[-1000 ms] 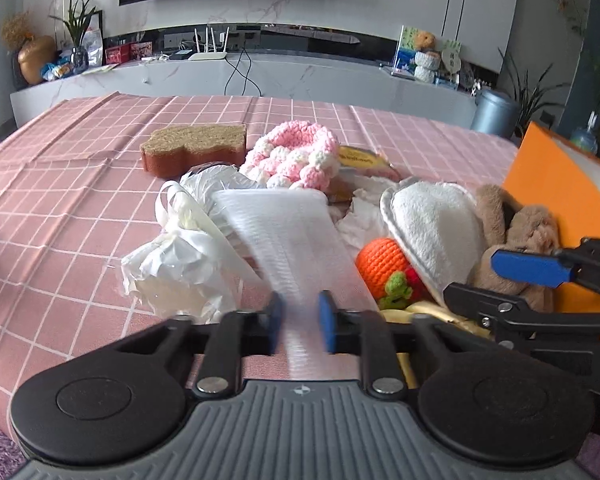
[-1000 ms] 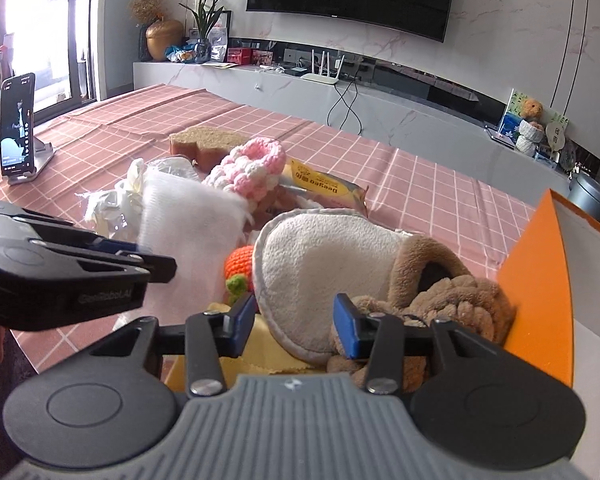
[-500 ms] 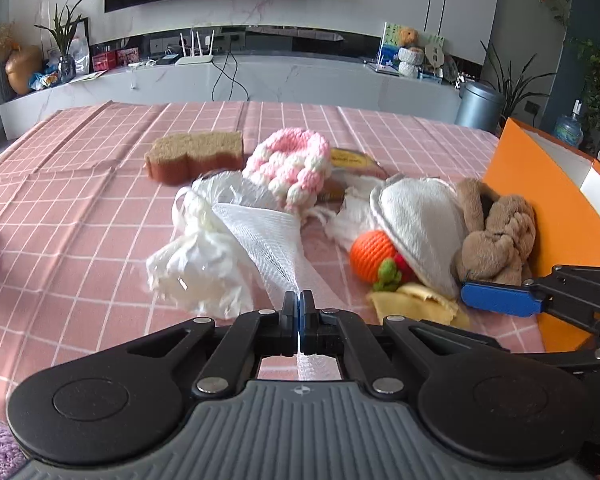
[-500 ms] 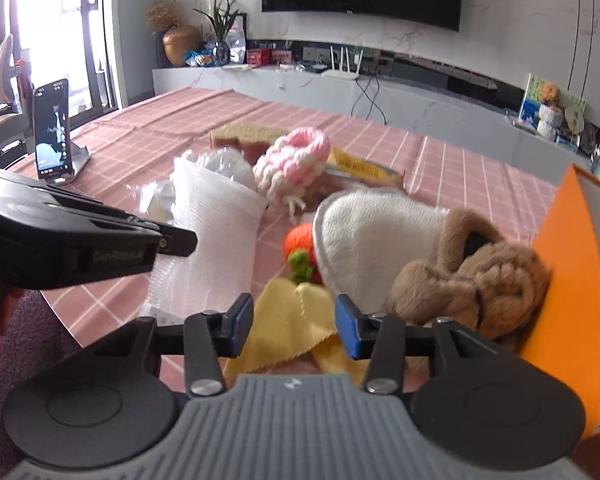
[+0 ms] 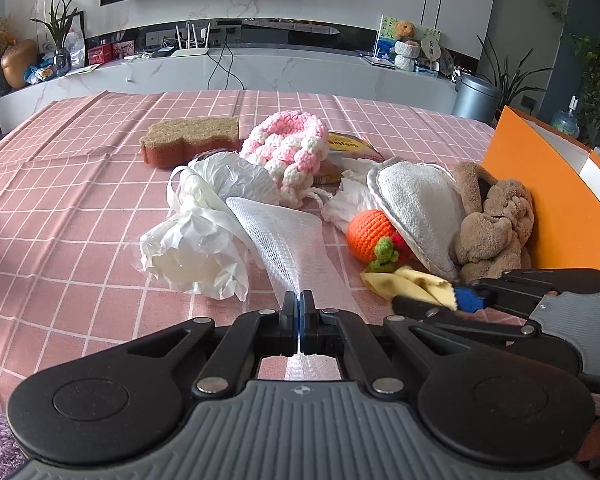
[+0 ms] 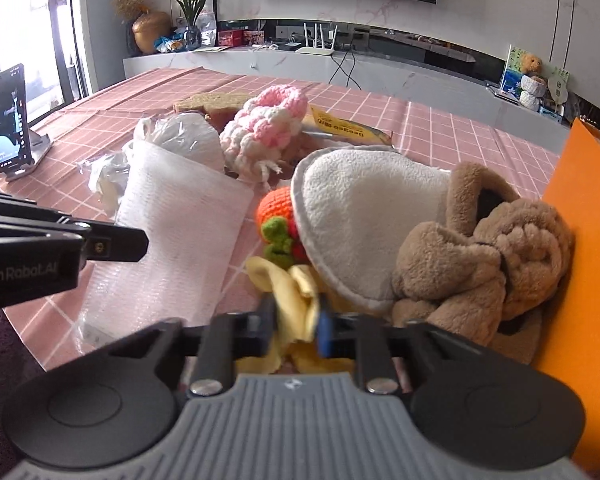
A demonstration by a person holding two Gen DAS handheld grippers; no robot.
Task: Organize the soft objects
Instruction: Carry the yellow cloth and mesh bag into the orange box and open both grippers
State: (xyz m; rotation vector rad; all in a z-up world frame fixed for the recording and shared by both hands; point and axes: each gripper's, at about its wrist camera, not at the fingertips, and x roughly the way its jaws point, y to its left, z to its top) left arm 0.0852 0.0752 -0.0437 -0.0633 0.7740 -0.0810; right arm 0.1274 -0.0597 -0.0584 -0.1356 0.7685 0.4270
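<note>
A second ago the left gripper (image 5: 299,312) had its jaws apart around the white foam mesh sheet (image 5: 288,236); now they are clamped tight on its near edge, and the sheet fans out from them toward the crumpled white plastic bag (image 5: 196,248). The right gripper (image 6: 296,322), whose jaws stood wide and empty before, has come down and pinches a fold of the yellow cloth (image 6: 290,296). That cloth lies on the pink checked surface (image 5: 80,200) just in front of the orange crocheted fruit (image 5: 370,236). The white fleece pad (image 6: 360,216) leans over the fruit, and the brown plush toy (image 6: 488,252) sits beyond the pad, touching the orange box (image 6: 580,248).
</note>
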